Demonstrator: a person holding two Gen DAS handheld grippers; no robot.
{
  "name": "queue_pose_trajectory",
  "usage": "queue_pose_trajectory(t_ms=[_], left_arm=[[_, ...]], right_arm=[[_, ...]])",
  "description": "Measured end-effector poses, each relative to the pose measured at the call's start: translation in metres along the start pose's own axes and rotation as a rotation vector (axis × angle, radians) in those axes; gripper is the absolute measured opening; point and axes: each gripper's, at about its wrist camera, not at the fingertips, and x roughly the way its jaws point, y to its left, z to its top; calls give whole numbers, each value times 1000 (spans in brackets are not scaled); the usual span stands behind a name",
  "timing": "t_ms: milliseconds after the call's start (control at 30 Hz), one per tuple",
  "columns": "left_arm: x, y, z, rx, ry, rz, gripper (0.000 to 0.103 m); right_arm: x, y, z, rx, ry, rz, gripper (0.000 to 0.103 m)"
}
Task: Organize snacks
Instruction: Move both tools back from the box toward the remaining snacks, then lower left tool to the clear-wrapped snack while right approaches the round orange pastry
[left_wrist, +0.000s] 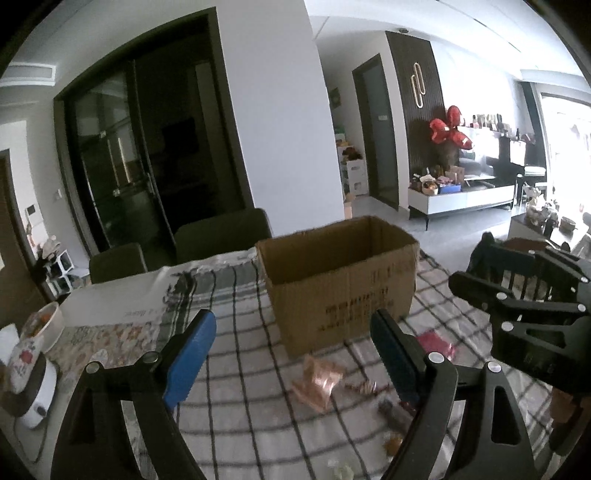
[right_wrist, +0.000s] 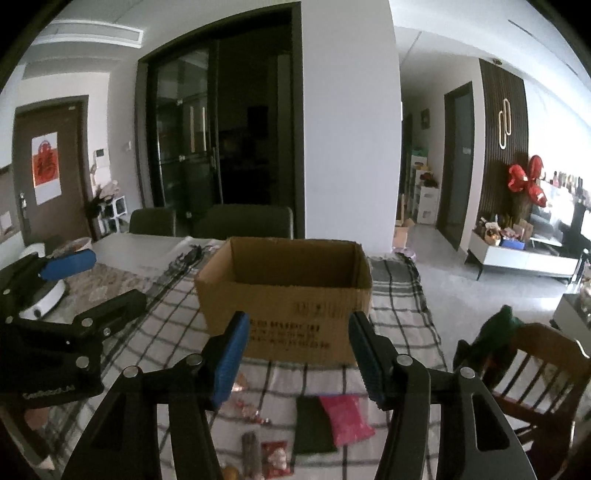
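Both my grippers are empty: left gripper (left_wrist: 291, 354) jaws wide apart, right gripper (right_wrist: 299, 354) jaws moderately apart. The cardboard box (right_wrist: 284, 295) stands open-topped mid-table; snack packets (right_wrist: 345, 419) lie near the table's near edge.

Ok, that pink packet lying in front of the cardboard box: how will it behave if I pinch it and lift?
The pink packet looks like a thin, flat pouch, so it will probably flop and sag from one pinched edge. It seems light for its size. It overlaps the dark packet beside it, so a push may drag that one along the checked cloth.
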Motion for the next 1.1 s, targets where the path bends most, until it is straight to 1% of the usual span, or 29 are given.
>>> queue_pose_trajectory(t_ms=[233, 467, 633, 800, 867, 900, 967, 1100], left_arm=[[-24, 0, -36, -12, 21, 5, 86], [-39, -3, -68, -1, 34, 5, 86], [-42, -8, -90, 25, 40, 13, 85], [-38, -15, -110, 42, 66, -6, 85], [-34, -17, -117, 45, 78, -13, 82], [-32, -18, -119, 44, 83, -19, 82], [-28, -19, -124, 42, 97, -28, 78], [-18, -20, -135, 35, 127, -46, 70]], right_arm=[[-22, 19, -27, -35, 5, 23, 57], [-32, 36, -60, -71, 40, 79, 56], [-33, 46, -85, -94, 85, 110, 56], [-27, 50, -107, -95, 149, 144, 54], [-25, 52, -115, -99, 169, 152, 50], [-24, 52, -117, -103, 176, 154, 50], [-22, 54, -123, -114, 188, 156, 50], [-15, 58, -129, -129, 209, 171, 44]])
